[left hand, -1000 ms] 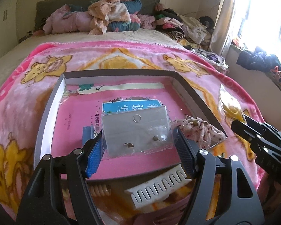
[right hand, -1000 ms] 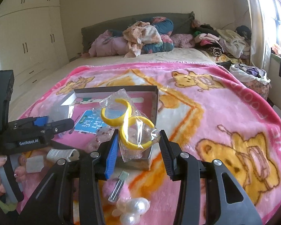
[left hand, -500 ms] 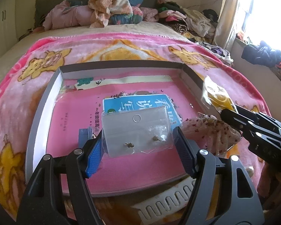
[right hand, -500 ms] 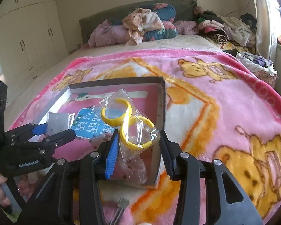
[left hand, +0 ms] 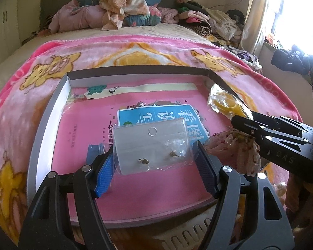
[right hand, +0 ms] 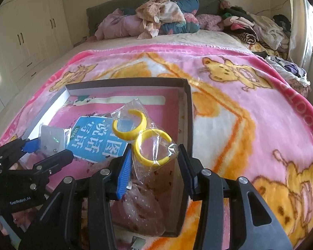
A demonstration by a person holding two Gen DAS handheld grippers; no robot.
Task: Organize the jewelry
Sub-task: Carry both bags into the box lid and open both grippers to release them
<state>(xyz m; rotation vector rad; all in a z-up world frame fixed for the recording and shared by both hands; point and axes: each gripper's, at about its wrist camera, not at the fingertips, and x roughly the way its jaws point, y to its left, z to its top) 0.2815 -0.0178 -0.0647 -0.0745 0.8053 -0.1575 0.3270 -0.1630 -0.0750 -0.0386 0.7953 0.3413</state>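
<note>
Clear plastic packets fill both tools. The left tool (left hand: 153, 164), level over the shallow box (left hand: 52, 112) on the bed, pinches an earring card (left hand: 150, 145). The right tool (right hand: 155, 166), over the box's right wall, pinches bagged yellow hoops (right hand: 151, 145).

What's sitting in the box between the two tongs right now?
In the left wrist view, a speckled pink pouch lies on the box floor between the left tongs, gripping the earring card, and the right tongs.

Both grippers have moved forward over the box (left hand: 52, 112), the earring card (left hand: 151, 145) and bagged yellow earrings (right hand: 143, 137) now above its pink floor.
</note>
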